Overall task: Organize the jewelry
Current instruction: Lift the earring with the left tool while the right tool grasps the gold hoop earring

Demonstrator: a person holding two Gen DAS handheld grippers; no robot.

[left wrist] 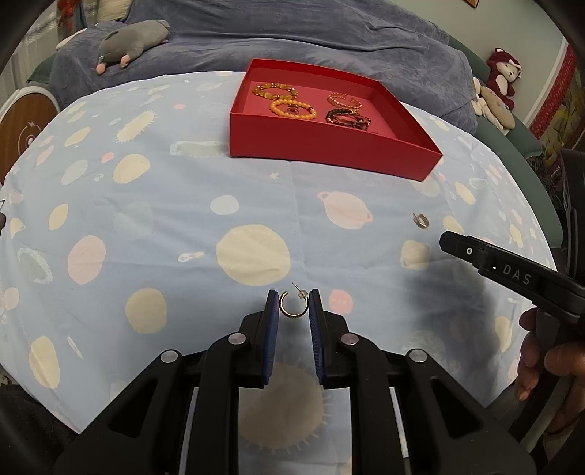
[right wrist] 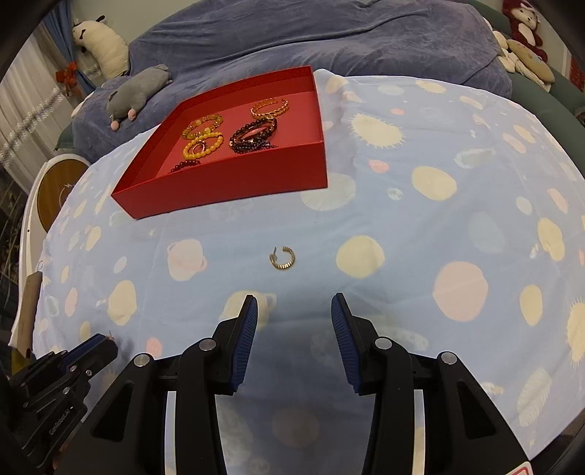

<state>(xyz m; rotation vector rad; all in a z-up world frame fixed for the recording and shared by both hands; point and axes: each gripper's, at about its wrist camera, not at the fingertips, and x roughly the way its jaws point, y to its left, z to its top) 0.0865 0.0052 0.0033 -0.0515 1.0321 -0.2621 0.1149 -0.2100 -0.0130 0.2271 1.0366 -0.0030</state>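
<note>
A red box (left wrist: 329, 146) holding several bracelets stands at the back of the table; it also shows in the right wrist view (right wrist: 234, 182). In the left wrist view, my left gripper (left wrist: 294, 297) is closed around a gold hoop earring (left wrist: 292, 306), both pads touching it. A second gold hoop earring (left wrist: 421, 220) lies on the cloth to the right, also seen in the right wrist view (right wrist: 282, 258). My right gripper (right wrist: 294, 305) is open and empty, just short of that earring. Its finger (left wrist: 475, 252) shows in the left wrist view.
The table has a light blue cloth with planet prints (left wrist: 146, 219). Behind it is a blue-covered bed (left wrist: 329, 33) with a grey plush toy (left wrist: 131, 40). More plush toys (left wrist: 501, 80) sit at the far right. A round wooden stool (right wrist: 58, 190) stands left.
</note>
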